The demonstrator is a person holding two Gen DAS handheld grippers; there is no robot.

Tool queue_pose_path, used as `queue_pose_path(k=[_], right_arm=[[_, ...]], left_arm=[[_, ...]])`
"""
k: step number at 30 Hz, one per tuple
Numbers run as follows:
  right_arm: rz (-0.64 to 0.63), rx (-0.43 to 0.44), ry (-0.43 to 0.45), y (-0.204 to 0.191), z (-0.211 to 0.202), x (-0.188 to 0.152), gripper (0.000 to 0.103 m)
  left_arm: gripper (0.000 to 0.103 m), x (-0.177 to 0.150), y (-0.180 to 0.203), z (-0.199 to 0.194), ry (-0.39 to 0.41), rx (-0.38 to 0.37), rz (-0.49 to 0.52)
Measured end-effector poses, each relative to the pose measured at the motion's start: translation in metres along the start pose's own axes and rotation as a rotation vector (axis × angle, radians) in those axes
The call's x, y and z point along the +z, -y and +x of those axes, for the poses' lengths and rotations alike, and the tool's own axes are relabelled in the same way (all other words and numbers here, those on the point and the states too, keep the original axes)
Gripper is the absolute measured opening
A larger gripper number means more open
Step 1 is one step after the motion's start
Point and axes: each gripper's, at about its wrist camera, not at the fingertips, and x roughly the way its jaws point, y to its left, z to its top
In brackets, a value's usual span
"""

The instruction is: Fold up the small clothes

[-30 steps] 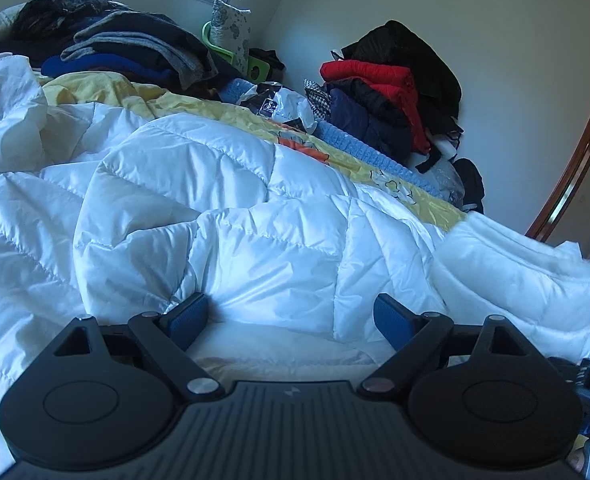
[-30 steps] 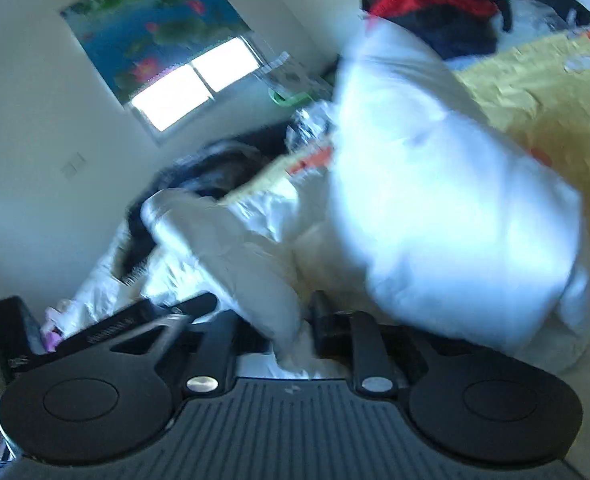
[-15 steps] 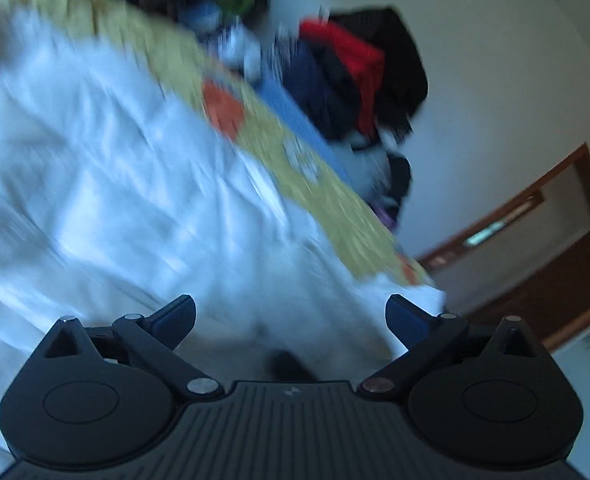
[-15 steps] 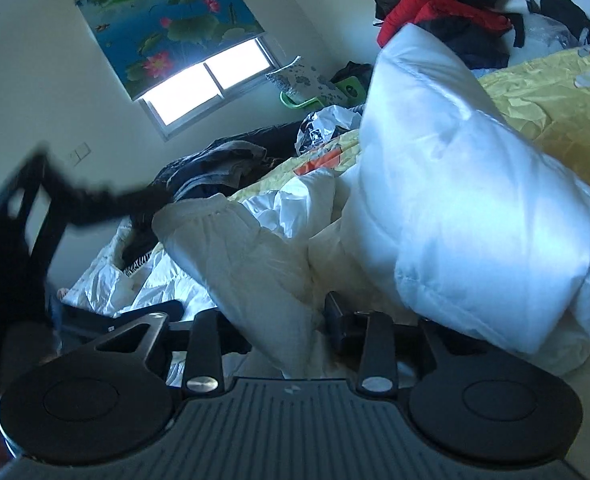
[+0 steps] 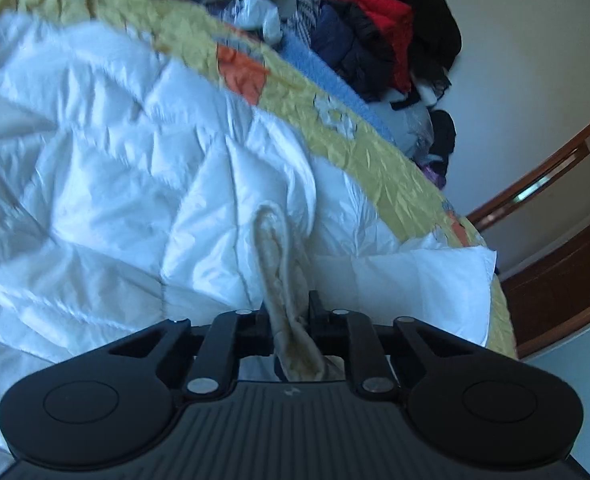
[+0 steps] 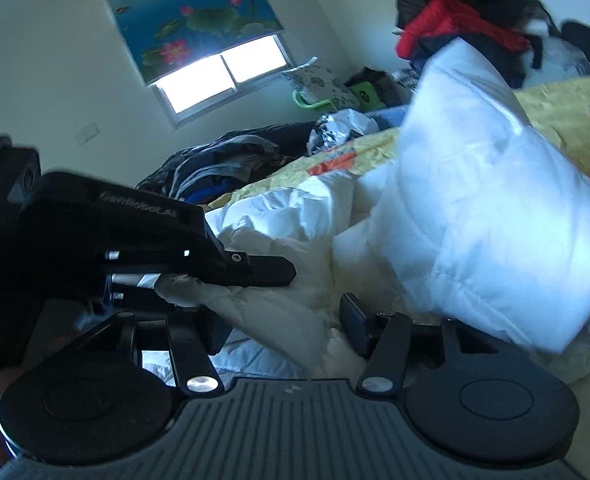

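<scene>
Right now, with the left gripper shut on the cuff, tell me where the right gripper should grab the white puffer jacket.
Take the raised, padded fold of the white puffer jacket, coming in level from its near edge. It stands proud of the yellow bedspread. The right gripper is opening, nothing pinched.

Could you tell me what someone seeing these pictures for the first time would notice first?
The white puffer jacket sprawls across most of the yellow bedspread, and the left gripper is shut on a cream fold of it right in the foreground. Behind, a red and black pile of clothes is stacked against the wall, and in the right wrist view a lotus-print window blind hangs above the bright window.
</scene>
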Motion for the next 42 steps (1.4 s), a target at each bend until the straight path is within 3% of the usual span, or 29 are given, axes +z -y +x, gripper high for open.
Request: queue_pose_path(k=[2,5,6,11,17,37,42], right_arm=[[-0.064,0.004,0.049,-0.01,-0.008,-0.002,0.07],[-0.132,0.016,0.113,-0.02,-0.018,-0.004,0.09],[-0.138,0.025,0.122,-0.021,-0.02,-0.005,0.091],[-0.119,0.043,0.13,-0.017,-0.026,-0.002,0.091],[-0.071,0.042,0.089,-0.011,-0.021,0.001,0.09],[-0.012,0.048,0.048,-0.004,-0.01,0.003,0.091],[0.011,0.039,0.031,0.0,-0.007,0.004,0.095]], left_arm=[[0.012,0.002,0.003,-0.011,0.043,0.015,0.02],[0.012,0.011,0.0,-0.032,0.106,0.027,0.029],[0.012,0.015,-0.002,-0.04,0.125,0.034,0.034],[0.012,0.032,-0.021,-0.071,0.185,0.086,0.056],[0.012,0.041,-0.056,-0.081,0.201,0.161,-0.004],[0.012,0.029,-0.108,-0.092,0.186,0.262,-0.05],[0.012,0.029,-0.118,-0.091,0.186,0.283,-0.066]])
